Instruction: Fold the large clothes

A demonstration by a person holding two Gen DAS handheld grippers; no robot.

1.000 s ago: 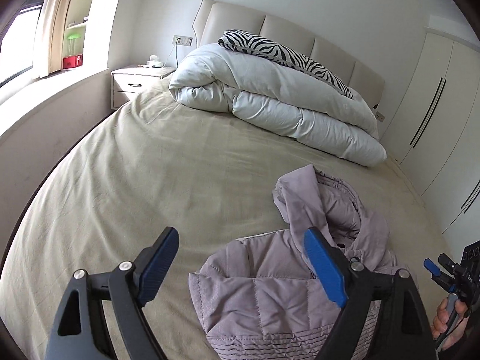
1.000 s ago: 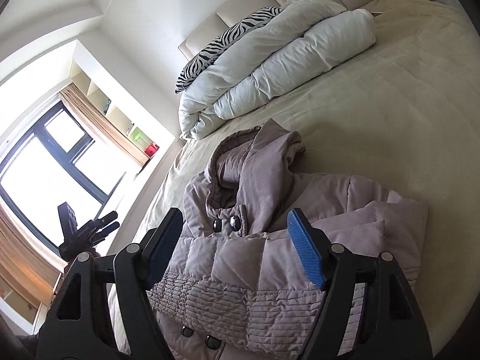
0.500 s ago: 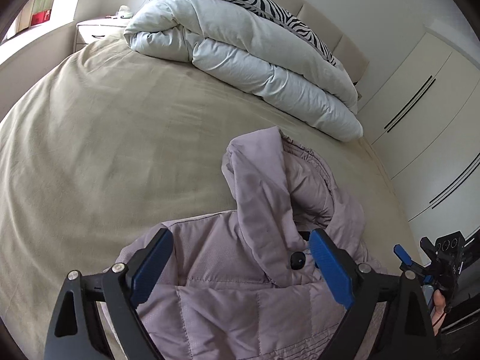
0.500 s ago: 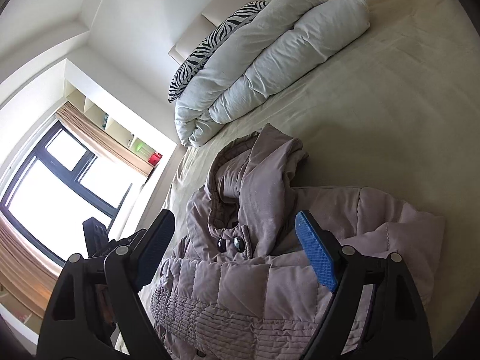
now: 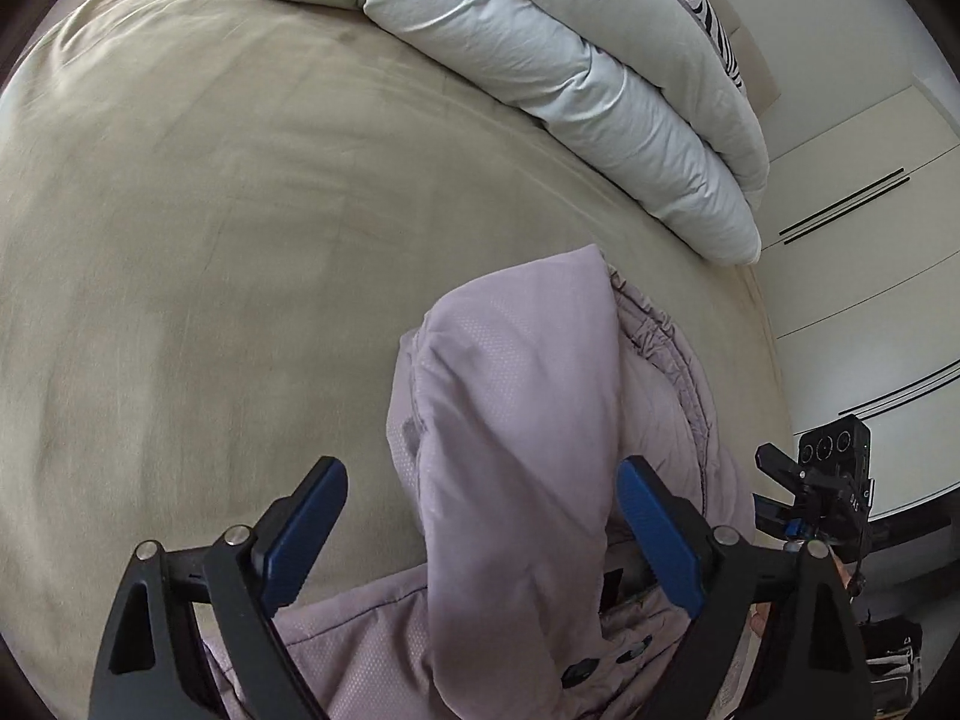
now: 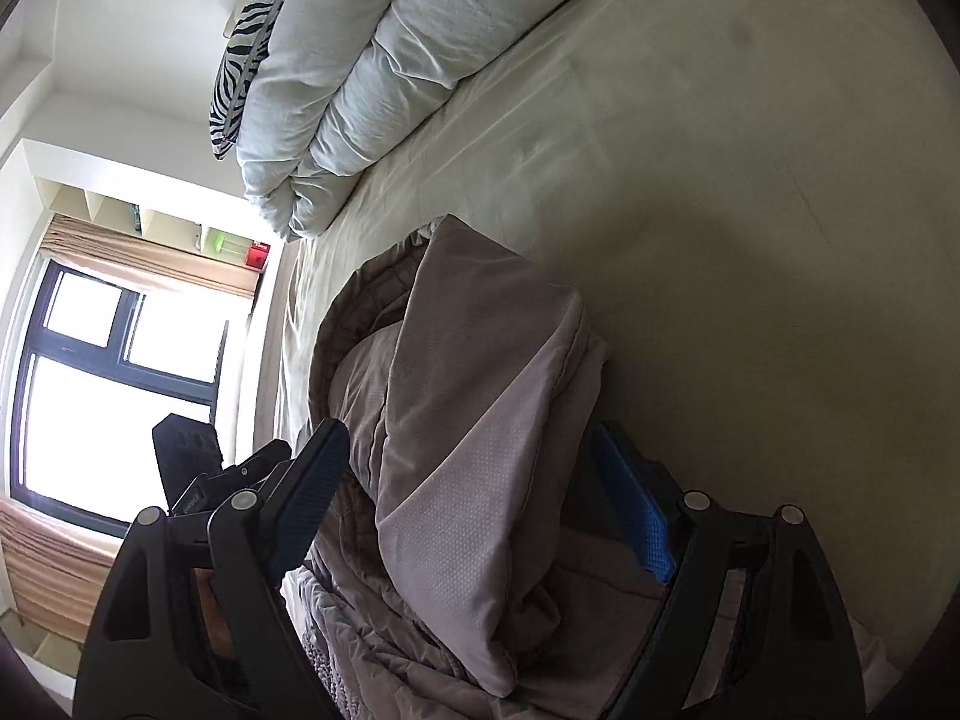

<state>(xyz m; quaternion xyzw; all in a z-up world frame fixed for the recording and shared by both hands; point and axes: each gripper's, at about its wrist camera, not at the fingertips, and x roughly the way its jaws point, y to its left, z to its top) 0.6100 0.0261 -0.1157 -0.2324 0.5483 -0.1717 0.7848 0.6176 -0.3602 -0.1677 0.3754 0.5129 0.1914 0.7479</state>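
Observation:
A pale mauve quilted hooded jacket (image 5: 516, 432) lies on the beige bed, hood pointing toward the headboard; it also shows in the right wrist view (image 6: 468, 450). My left gripper (image 5: 480, 528) is open, its blue-padded jaws spread either side of the hood's base, just above the fabric. My right gripper (image 6: 480, 510) is open too, jaws straddling the hood from the other side, with the right pad partly hidden behind a fold. Dark buttons (image 5: 579, 672) show near the collar. The right gripper's body shows at the right edge of the left wrist view (image 5: 828, 498).
The beige bedsheet (image 5: 210, 252) spreads wide to the left and ahead. A folded white duvet (image 5: 564, 78) with a zebra pillow (image 6: 246, 54) lies at the headboard. White wardrobe doors (image 5: 870, 240) stand right of the bed; a window (image 6: 108, 396) is on the other side.
Both grippers have moved forward and down over the jacket, closing in on the hood from either side. The jaws stay open; the jacket has not moved.

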